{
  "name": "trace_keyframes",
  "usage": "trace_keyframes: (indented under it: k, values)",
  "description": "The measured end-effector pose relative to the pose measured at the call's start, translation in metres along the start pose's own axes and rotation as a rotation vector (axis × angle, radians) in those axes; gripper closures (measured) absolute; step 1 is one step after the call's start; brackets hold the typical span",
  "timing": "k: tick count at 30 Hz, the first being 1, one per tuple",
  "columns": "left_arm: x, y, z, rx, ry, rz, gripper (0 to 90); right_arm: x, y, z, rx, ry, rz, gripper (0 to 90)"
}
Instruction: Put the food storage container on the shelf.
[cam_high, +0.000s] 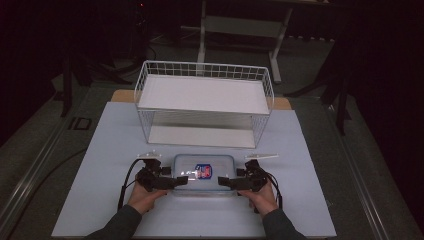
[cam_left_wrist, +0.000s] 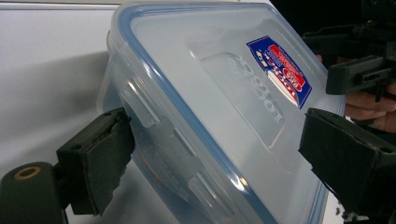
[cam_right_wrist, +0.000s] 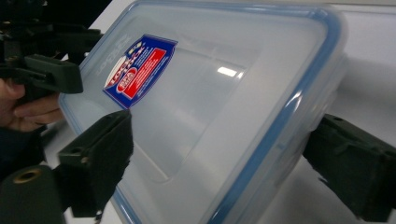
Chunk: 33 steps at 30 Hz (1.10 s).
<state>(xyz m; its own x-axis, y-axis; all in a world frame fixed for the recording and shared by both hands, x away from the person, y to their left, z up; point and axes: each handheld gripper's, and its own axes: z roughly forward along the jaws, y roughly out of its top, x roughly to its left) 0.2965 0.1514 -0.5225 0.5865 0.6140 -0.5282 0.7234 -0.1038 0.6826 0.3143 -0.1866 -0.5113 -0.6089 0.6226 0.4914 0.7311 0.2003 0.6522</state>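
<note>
Your left tongs (cam_high: 176, 182) and right tongs (cam_high: 226, 182) each grasp an end of the box (cam_high: 203, 173), which sits just before the rack (cam_high: 204, 102). Likely next: lift it level onto the rack.

Glossy clear plastic box (cam_left_wrist: 219, 116) — white wire rack (cam_high: 202, 102)

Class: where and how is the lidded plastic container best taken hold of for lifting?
Probably by its two short ends, one gripper from each side. The container is flat and wide, so the left gripper and right gripper each straddle one end, lid to base.
</note>
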Motion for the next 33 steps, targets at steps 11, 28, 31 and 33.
trace_keyframes:
  k: [11,28,31,33]
  values:
    - [-0.003,-0.002,-0.013,-0.023,0.000,-0.048,28.1,0.001,-0.005,-0.013,0.002,0.024,0.009,22.0]
    - [-0.017,-0.015,-0.036,-0.049,-0.018,-0.025,46.8,-0.004,-0.014,-0.038,-0.039,0.128,0.102,49.1]
    - [-0.018,-0.016,-0.036,-0.062,-0.017,-0.031,47.0,-0.005,-0.016,-0.039,-0.036,0.143,0.112,50.9]
    - [-0.020,-0.016,-0.036,-0.065,-0.005,-0.023,46.7,-0.005,-0.016,-0.040,-0.033,0.142,0.110,50.9]
